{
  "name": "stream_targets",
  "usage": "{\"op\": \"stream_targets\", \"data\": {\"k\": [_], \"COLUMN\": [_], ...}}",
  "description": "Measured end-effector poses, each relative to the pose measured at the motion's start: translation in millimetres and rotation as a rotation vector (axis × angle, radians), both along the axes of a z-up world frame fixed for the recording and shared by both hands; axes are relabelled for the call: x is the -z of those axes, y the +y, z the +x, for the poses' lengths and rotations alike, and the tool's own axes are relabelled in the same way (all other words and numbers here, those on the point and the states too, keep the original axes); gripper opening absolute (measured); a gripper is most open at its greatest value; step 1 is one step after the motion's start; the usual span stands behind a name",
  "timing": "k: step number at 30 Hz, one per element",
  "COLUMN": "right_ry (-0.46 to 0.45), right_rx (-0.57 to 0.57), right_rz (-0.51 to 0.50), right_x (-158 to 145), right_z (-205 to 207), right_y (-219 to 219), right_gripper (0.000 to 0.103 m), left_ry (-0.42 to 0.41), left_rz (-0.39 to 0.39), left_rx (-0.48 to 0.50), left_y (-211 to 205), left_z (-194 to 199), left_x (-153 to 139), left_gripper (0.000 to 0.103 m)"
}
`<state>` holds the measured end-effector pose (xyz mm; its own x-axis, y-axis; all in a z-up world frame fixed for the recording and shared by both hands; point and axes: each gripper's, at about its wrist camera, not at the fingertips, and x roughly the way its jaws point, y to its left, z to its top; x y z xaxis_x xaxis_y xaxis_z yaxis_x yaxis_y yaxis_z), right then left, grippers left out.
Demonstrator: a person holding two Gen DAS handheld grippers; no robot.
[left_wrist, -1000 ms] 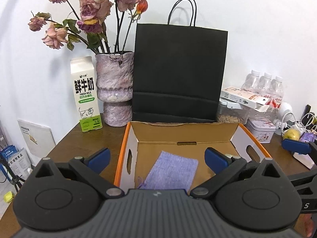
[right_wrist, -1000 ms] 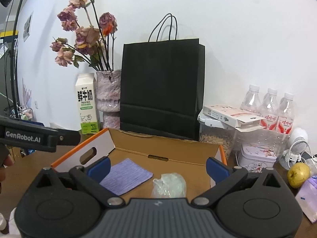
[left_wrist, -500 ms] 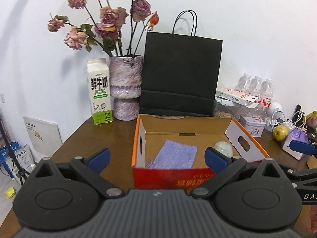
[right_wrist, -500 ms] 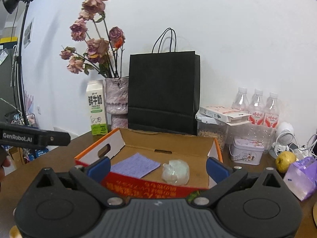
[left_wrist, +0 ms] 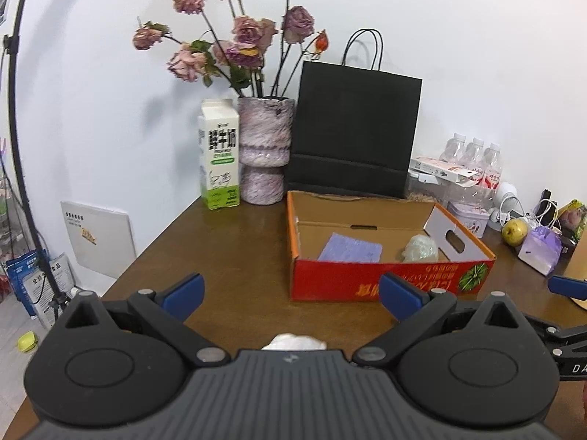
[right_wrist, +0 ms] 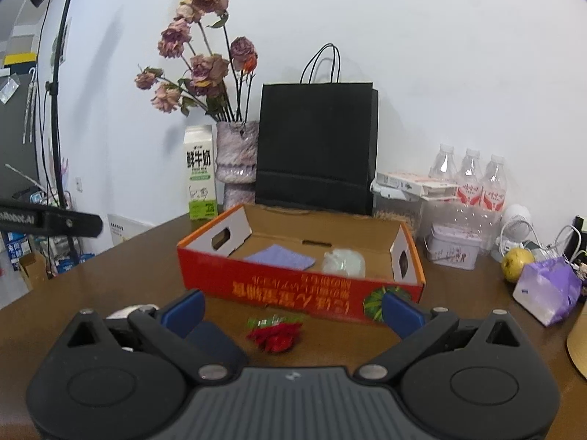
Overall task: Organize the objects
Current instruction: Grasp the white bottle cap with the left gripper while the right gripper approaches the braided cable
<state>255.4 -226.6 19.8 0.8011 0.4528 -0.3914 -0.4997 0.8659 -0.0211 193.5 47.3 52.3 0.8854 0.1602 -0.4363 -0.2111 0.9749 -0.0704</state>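
A red and orange cardboard box (left_wrist: 389, 282) (right_wrist: 293, 288) sits on the brown table. Inside lie a purple cloth (left_wrist: 350, 248) (right_wrist: 280, 256) and a crumpled clear plastic bag (left_wrist: 420, 248) (right_wrist: 345, 262). My left gripper (left_wrist: 290, 295) is open and empty, in front of the box. A white crumpled thing (left_wrist: 293, 341) lies just below it. My right gripper (right_wrist: 293, 311) is open and empty. A red artificial flower (right_wrist: 275, 333) lies on the table between its fingers, in front of the box. A dark blue object (right_wrist: 216, 344) lies by its left finger.
At the back stand a milk carton (left_wrist: 219, 154), a vase of dried roses (left_wrist: 265, 150), a black paper bag (left_wrist: 352, 135), water bottles (right_wrist: 469, 179) and a tin (right_wrist: 455, 249). A yellow pear (right_wrist: 517, 259) and purple bag (right_wrist: 546, 289) are right. The table's left edge (left_wrist: 146, 253) drops off.
Both grippers have pulled back and up from the box. The box front, the red flower and the white thing have come into view. The cloth and plastic bag stay in the box.
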Motion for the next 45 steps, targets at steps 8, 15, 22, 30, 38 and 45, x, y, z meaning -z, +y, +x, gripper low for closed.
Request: {"op": "stream_targets", "data": {"k": [8, 15, 22, 30, 38, 45], "right_ry": [0.042, 0.065, 0.064, 0.047, 0.045, 0.019], "right_rx": [0.030, 0.056, 0.084, 0.102, 0.109, 0.108], "right_rz": [-0.043, -0.074, -0.110, -0.150, -0.184, -0.229], "right_x": [23.2, 39.9, 53.1, 67.5, 77.9, 82.0], "right_z": [-30.5, -48.2, -56.9, -59.0, -49.7, -43.0], "right_y": [0.9, 4.3, 12.6, 18.4, 25.3, 35.5], "right_gripper": [0.103, 0.103, 0.103, 0.103, 0.103, 0.103], "left_ry": [0.018, 0.058, 0.101, 0.131, 0.189, 0.222], "left_rz": [-0.013, -0.028, 0.002, 0.030, 0.051, 0.052], "left_rx": [0.004, 0.010, 0.031, 0.076, 0.123, 0.123], "left_y": [24.0, 46.5, 56.5, 56.9, 49.6, 49.3], "left_z": [-37.4, -54.2, -61.4, -60.2, -43.4, -30.0], "left_x": [18.2, 42.3, 70.3, 93.8, 115.0, 120.4], "left_gripper": [0.103, 0.103, 0.103, 0.103, 0.103, 0.100]}}
